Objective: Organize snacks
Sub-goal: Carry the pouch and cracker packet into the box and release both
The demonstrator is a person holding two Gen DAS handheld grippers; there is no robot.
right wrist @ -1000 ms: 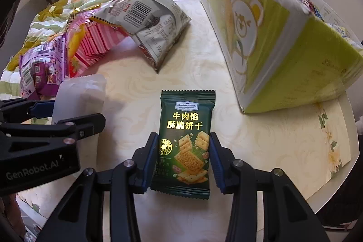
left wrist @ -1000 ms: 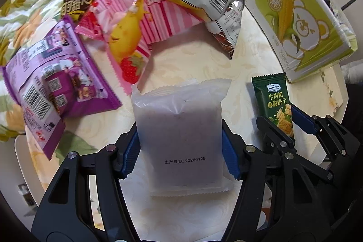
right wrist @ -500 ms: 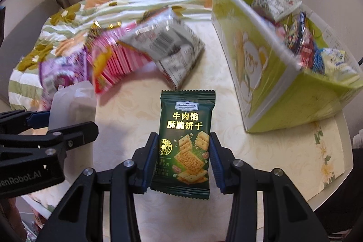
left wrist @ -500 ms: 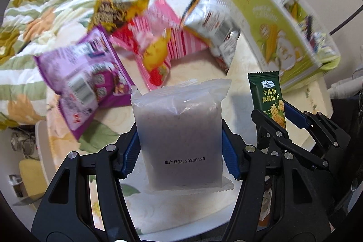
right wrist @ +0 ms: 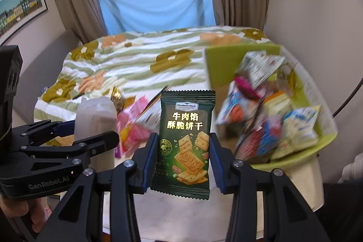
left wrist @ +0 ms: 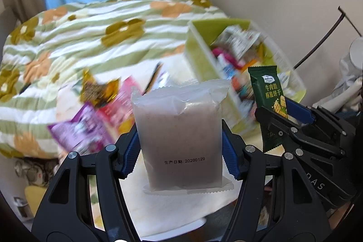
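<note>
Both packets have left the worktop (right wrist: pixel 172 203): left tool (left wrist: pixel 179 146) clamped on the frosted pouch (left wrist: pixel 179 137), right tool (right wrist: pixel 183 158) on the green cracker packet (right wrist: pixel 186 140). Green snack box (right wrist: pixel 317 149) waits at two o'clock, likely next stop.

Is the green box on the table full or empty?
Fairly full: the green box is open-topped, with a heap of blurred snack packets reaching its rim.
</note>
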